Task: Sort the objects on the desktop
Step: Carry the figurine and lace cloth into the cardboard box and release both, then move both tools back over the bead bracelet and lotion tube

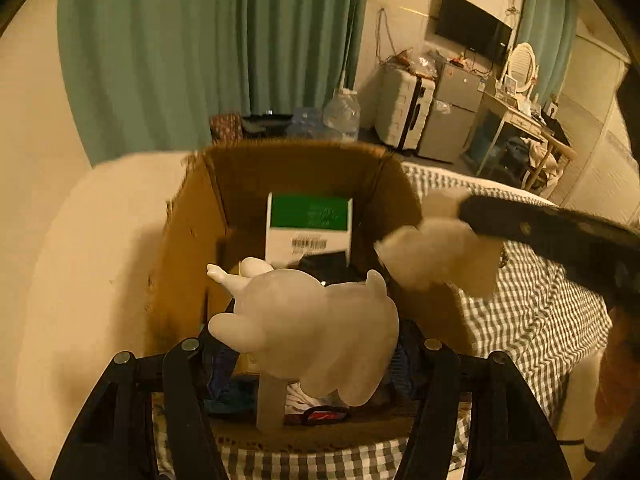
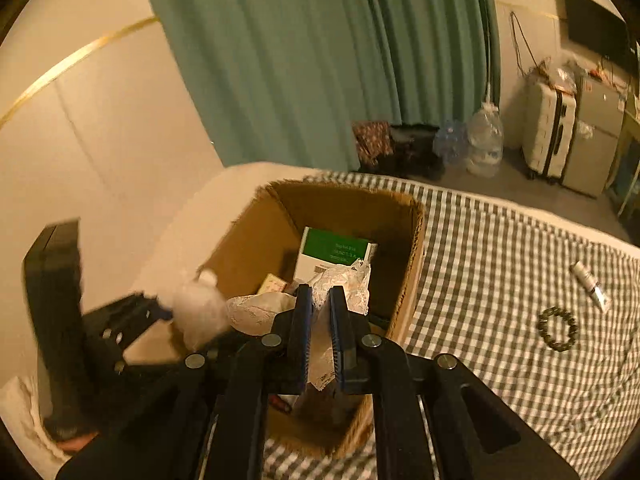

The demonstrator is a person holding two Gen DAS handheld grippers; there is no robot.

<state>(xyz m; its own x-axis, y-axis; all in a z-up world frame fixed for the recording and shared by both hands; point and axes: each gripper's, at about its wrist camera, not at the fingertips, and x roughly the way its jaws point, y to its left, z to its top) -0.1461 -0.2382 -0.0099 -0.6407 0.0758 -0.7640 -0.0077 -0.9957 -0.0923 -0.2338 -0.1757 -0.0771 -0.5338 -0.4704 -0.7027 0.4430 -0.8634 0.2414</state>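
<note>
Cardboard box (image 2: 404, 248) — left gripper (image 1: 308, 344) clamps a white figurine (image 1: 316, 324), right gripper (image 2: 320, 320) pinches crumpled wrapping (image 2: 344, 284) over its rim.

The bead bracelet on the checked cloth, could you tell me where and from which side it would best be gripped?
The bead bracelet lies flat as an open ring on the checked cloth, apart from the small tube beyond it. I would come straight down from above and pinch one side of the ring, one finger inside the loop and one outside. Nothing lies on it.
</note>
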